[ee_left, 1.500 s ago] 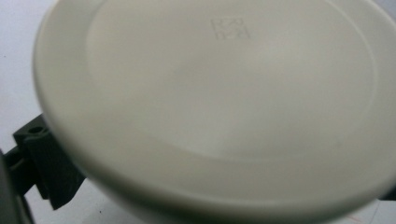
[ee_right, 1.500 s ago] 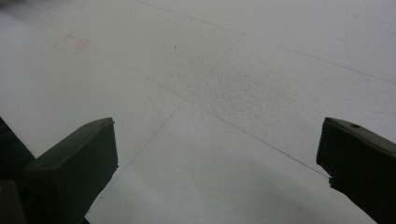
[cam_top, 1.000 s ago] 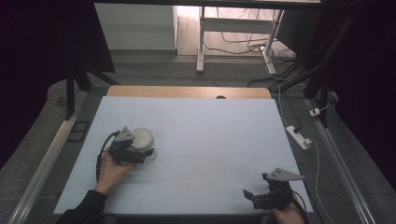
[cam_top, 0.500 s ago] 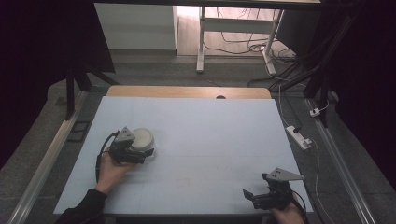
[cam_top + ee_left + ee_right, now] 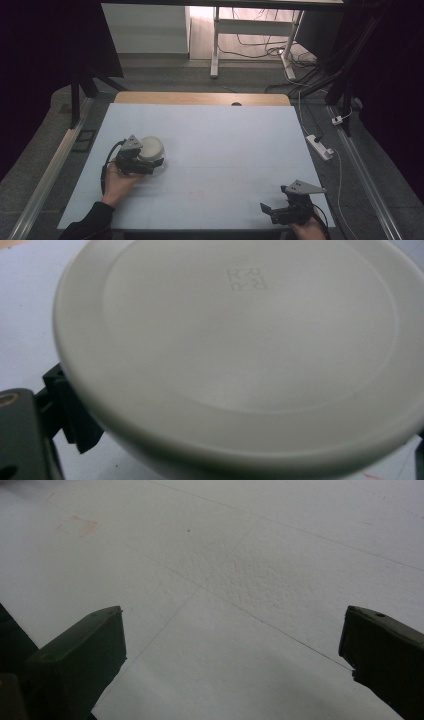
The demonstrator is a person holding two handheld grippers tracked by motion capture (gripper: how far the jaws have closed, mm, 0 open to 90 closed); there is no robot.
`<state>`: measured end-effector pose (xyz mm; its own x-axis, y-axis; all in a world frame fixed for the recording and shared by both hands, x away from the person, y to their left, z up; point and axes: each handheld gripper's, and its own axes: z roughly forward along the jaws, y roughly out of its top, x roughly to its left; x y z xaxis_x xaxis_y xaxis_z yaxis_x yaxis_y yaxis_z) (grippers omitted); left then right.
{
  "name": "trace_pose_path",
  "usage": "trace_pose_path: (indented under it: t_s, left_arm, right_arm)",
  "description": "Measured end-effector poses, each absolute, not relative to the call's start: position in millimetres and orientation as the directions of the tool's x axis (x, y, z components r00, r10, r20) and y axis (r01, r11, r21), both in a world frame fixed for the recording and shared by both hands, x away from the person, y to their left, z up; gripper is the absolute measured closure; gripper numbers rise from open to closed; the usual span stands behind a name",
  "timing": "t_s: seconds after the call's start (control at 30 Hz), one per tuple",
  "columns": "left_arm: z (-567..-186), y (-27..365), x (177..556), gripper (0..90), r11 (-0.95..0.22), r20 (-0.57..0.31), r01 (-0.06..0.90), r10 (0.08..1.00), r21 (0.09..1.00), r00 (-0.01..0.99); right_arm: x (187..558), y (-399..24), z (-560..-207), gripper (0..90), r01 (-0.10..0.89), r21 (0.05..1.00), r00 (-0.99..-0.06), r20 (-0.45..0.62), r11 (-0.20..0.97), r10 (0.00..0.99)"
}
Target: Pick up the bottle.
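one white lidded bowl (image 5: 150, 148) sits on the table's (image 5: 240, 135) left half, the left gripper (image 5: 150, 165) against it with jaws spread around its sides; whether they press it i cannot tell. its lid bears a small embossed square mark, unreadable. bare table stretches rightward. near the front right edge, the right gripper (image 5: 266, 210) has jaws wide apart, holding nothing.

Round white bowl (image 5: 151, 148), upside down, flat base up, on table's left
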<state>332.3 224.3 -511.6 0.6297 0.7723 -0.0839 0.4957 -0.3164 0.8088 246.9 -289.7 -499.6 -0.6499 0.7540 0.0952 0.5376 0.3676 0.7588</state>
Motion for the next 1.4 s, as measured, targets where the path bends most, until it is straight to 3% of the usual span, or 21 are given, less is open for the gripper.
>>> trace_pose_path:
  t_s: [0.47,1.4]
  left_arm:
    - [-491.9,206.7,326.7,7.3,-0.378,-0.029,0.424,0.718,0.823,0.695]
    - [-463.4,138.7,338.6,7.3,-0.455,-0.012,0.315,0.553,0.833,0.833]
  right_arm:
    - [247.1,-289.4,-499.6,0.0,0.541,0.756,-0.647,0.096,0.367,0.756]
    - [247.8,-290.0,-499.9,0.0,0.547,0.754,-0.642,0.101,0.362,0.760]
